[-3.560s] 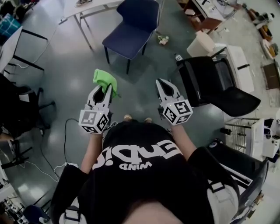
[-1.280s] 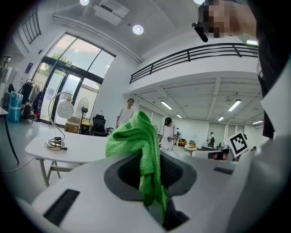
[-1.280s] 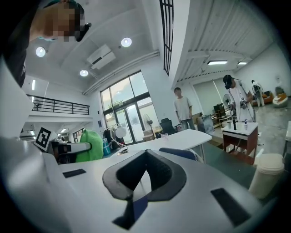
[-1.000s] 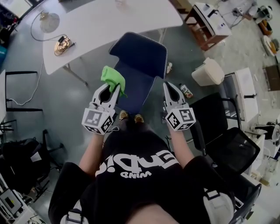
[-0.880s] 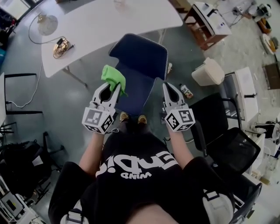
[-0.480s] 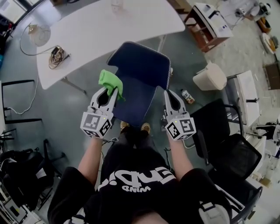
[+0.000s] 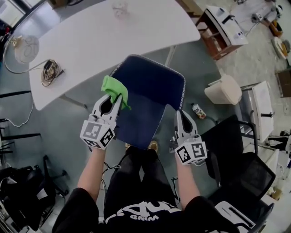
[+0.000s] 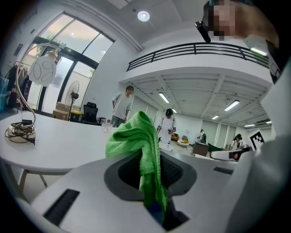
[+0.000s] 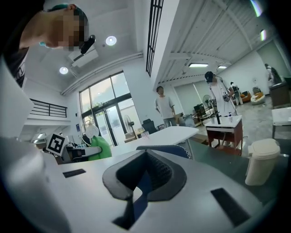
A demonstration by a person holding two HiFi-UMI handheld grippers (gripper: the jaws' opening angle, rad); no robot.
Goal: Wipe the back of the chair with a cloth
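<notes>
While the right gripper (image 7: 181, 114) hangs shut and empty just below the right corner of the chair back (image 7: 152, 79), the left gripper (image 7: 117, 98) is clamped on the green cloth (image 7: 113, 87) at its left edge, and looks the nearer one; the back stretches away rightward from the cloth.

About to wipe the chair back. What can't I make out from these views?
- Contact between cloth and chair: the head view looks steeply down, and in the left gripper view the cloth covers the spot.
- Chair legs: head view, hidden beneath the chair itself.
- Small object on the white table: head view, too small to name.
</notes>
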